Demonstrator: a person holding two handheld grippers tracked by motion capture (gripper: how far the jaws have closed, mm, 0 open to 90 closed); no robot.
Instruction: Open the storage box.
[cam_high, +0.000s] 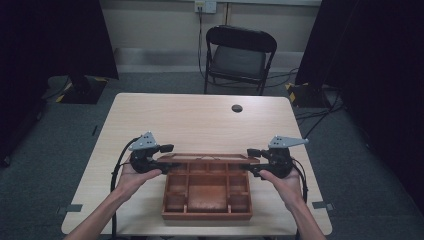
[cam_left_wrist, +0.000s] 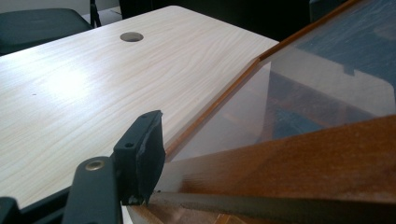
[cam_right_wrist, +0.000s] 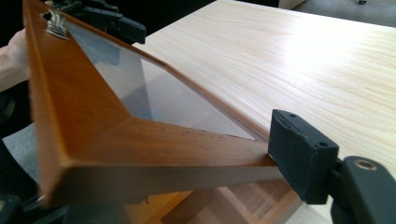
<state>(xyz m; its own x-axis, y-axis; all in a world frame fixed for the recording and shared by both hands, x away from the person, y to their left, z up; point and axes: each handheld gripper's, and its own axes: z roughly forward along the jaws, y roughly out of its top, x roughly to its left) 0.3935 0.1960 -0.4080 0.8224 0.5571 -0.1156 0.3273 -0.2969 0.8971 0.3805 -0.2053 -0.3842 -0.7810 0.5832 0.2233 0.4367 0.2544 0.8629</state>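
Note:
A brown wooden box (cam_high: 207, 216) with several empty compartments sits near the table's front edge. Its glass-paned lid (cam_high: 207, 159) is tilted up from the back. My left gripper (cam_high: 170, 156) grips the lid's left end and my right gripper (cam_high: 251, 160) grips its right end. In the left gripper view, one black pad (cam_left_wrist: 148, 154) presses on the lid's wooden frame (cam_left_wrist: 299, 158), and the other jaw is hidden under it. In the right gripper view, a pad (cam_right_wrist: 299, 156) bears on the frame's corner (cam_right_wrist: 154, 140). The left gripper (cam_right_wrist: 116, 23) and a metal clasp (cam_right_wrist: 57, 24) show at the far end.
The light wooden table (cam_high: 200, 120) stretches bare behind the box, with a round cable hole (cam_high: 237, 108) near its far edge. A black folding chair (cam_high: 240, 55) stands beyond the table. Dark curtains hang on both sides and cables lie on the floor.

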